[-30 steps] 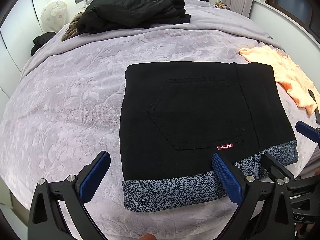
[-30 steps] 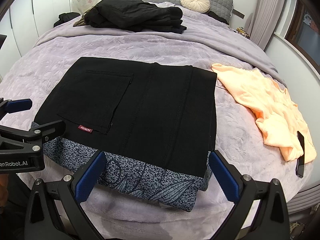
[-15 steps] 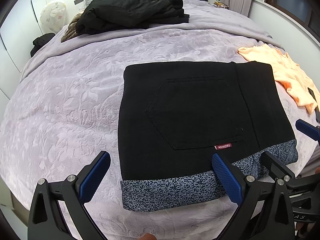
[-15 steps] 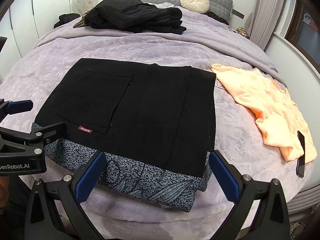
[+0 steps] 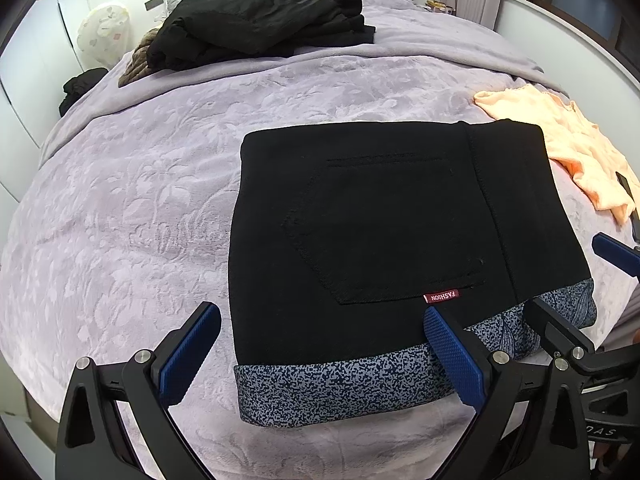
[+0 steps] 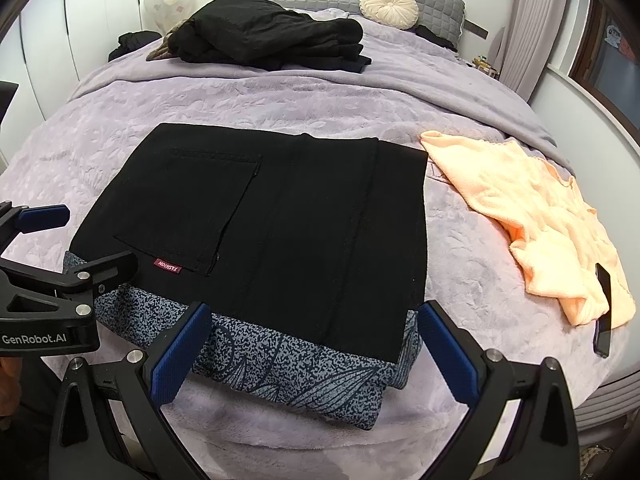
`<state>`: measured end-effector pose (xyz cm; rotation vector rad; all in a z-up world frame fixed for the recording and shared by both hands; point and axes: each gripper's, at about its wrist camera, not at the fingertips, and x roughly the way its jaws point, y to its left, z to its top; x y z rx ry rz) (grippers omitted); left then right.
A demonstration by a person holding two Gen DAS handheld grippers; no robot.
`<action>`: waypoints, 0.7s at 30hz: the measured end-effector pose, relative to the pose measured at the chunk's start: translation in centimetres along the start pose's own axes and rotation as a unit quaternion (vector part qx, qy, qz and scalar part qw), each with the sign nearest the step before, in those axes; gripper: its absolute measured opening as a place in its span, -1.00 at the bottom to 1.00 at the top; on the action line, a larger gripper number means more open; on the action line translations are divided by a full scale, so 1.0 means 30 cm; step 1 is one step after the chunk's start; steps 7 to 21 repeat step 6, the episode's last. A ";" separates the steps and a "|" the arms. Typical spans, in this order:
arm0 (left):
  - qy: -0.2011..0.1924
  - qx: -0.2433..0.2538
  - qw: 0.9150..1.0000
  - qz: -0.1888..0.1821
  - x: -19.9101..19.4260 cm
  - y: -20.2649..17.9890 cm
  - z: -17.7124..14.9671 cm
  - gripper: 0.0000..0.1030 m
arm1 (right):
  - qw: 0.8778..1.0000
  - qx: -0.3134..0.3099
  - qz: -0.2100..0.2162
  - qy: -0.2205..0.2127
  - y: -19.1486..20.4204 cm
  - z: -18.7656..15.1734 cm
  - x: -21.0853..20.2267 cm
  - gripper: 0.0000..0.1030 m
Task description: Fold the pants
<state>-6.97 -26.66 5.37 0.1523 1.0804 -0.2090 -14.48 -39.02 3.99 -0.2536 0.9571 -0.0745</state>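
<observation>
The black pants (image 5: 400,232) lie folded into a flat rectangle on the lilac bedspread (image 5: 140,208), back pocket up, with a speckled blue-grey lining band along the near edge. They also show in the right wrist view (image 6: 280,232). My left gripper (image 5: 320,344) is open and empty, just short of the near left corner of the pants. My right gripper (image 6: 312,344) is open and empty, just short of the near right corner. Each gripper shows at the edge of the other's view.
A peach garment (image 6: 540,220) lies to the right of the pants with a dark phone (image 6: 602,312) on its near edge. A pile of black clothes (image 6: 272,40) and a round cushion (image 6: 388,2) sit at the far end by the headboard.
Both grippers stay open and nearly still. The views have shifted only slightly, and the pants have not moved.
</observation>
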 end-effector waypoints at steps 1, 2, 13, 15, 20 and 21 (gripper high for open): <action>0.001 0.000 1.000 -0.001 0.001 -0.002 0.001 0.97 | 1.000 0.000 0.000 0.000 -0.002 0.000 0.001 0.99; 0.001 0.001 1.000 -0.004 0.000 -0.003 0.002 0.97 | 1.000 0.001 0.000 0.000 -0.005 -0.001 0.002 0.99; -0.005 0.005 1.000 -0.009 -0.015 -0.025 0.016 0.97 | 1.000 0.009 -0.002 -0.014 -0.048 0.000 -0.009 0.99; -0.005 0.005 1.000 -0.009 -0.015 -0.025 0.016 0.97 | 1.000 0.009 -0.002 -0.014 -0.048 0.000 -0.009 0.99; -0.005 0.005 1.000 -0.009 -0.015 -0.025 0.016 0.97 | 1.000 0.009 -0.002 -0.014 -0.048 0.000 -0.009 0.99; -0.005 0.005 1.000 -0.009 -0.015 -0.025 0.016 0.97 | 1.000 0.009 -0.002 -0.014 -0.048 0.000 -0.009 0.99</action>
